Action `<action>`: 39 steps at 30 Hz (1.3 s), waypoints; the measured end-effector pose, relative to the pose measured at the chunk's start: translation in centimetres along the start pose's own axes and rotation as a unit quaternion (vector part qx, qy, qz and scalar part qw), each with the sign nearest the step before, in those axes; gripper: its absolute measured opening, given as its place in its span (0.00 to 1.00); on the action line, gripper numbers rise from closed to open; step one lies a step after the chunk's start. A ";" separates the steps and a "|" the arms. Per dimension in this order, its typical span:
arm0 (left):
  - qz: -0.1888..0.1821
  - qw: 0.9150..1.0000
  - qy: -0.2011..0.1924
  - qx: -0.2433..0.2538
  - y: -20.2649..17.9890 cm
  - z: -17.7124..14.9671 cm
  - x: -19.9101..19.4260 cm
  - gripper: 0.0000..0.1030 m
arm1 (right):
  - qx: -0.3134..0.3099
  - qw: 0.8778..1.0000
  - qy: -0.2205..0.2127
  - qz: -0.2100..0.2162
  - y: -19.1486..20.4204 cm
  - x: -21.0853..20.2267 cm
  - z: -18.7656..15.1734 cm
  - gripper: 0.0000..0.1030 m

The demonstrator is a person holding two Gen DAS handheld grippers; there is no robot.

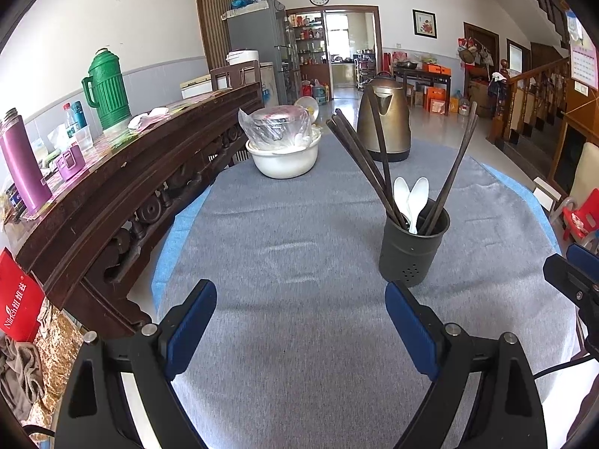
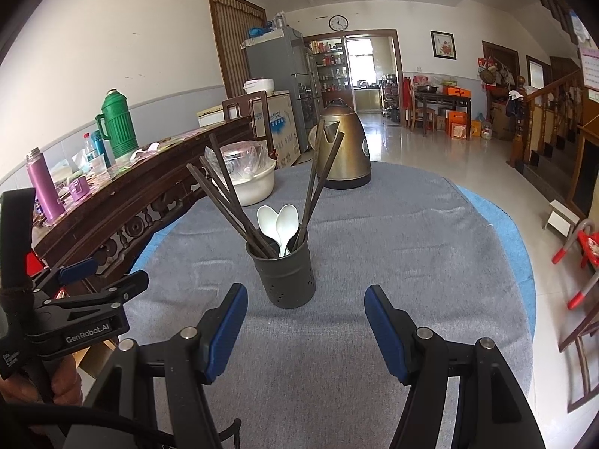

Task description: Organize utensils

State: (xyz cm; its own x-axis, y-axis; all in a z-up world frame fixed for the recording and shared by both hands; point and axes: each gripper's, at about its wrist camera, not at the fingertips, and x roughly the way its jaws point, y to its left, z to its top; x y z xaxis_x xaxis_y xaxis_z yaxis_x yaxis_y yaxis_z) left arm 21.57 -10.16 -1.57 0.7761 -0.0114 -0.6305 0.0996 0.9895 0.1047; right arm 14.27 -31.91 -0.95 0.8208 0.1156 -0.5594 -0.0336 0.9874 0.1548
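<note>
A dark round utensil holder (image 1: pixel 410 250) (image 2: pixel 286 275) stands upright on the grey cloth. Several dark chopsticks (image 1: pixel 361 161) (image 2: pixel 224 202) and two white spoons (image 1: pixel 410 196) (image 2: pixel 279 222) stand in it. My left gripper (image 1: pixel 301 299) is open and empty, low over the cloth, with the holder just beyond its right finger. My right gripper (image 2: pixel 305 307) is open and empty, a little short of the holder. The right gripper shows at the left wrist view's right edge (image 1: pixel 578 273); the left gripper shows at the right wrist view's left side (image 2: pixel 108 280).
A bronze kettle (image 1: pixel 383 119) (image 2: pixel 344 149) and a white bowl with a bagged pot (image 1: pixel 284 149) (image 2: pixel 251 179) stand at the table's far end. A dark wooden sideboard (image 1: pixel 131 187) (image 2: pixel 123 202) with flasks runs along the left. A red chair (image 2: pixel 584 258) is at the right.
</note>
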 end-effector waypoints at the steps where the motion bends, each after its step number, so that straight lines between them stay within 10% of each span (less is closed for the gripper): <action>1: 0.000 1.000 0.000 0.000 0.0 0.0 0.0 0.89 | 0.000 1.000 0.000 0.000 0.0 0.0 0.0 0.67; 39: -0.003 1.000 0.003 -0.009 1.2 -0.3 0.2 0.89 | 0.005 1.000 0.011 -0.003 1.3 1.0 -0.6 0.67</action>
State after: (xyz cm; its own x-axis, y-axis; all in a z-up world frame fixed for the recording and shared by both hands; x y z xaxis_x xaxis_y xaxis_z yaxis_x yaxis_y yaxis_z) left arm 21.64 -8.90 -1.80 0.7719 -0.0162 -0.6355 0.0927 0.9919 0.0873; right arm 14.72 -30.42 -1.78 0.8077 0.1124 -0.5788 -0.0225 0.9868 0.1602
